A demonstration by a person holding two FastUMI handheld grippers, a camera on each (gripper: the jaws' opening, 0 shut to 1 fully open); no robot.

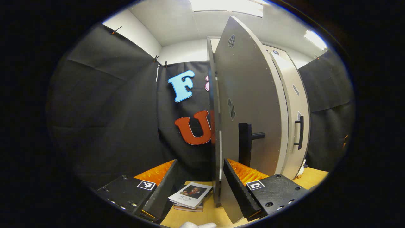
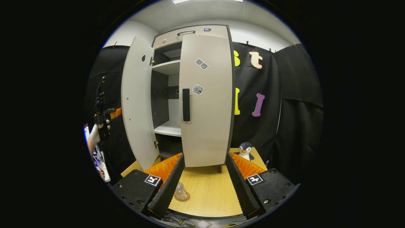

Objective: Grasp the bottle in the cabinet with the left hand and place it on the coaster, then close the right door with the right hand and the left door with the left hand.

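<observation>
Bottle (image 2: 180,191) stands on coaster (image 2: 186,198), right door (image 2: 207,101) looks shut, left door (image 1: 250,104) still ajar; both my grippers (image 1: 199,186) (image 2: 205,183) gape empty.

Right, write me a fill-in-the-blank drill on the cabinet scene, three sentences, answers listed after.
1. The bottle stands on the ____, on the wooden table.
2. The cabinet's right door is shut, while its left door is ____.
3. The soft toy beside the cabinet is a ____.

Missing words: coaster; open; penguin
</observation>
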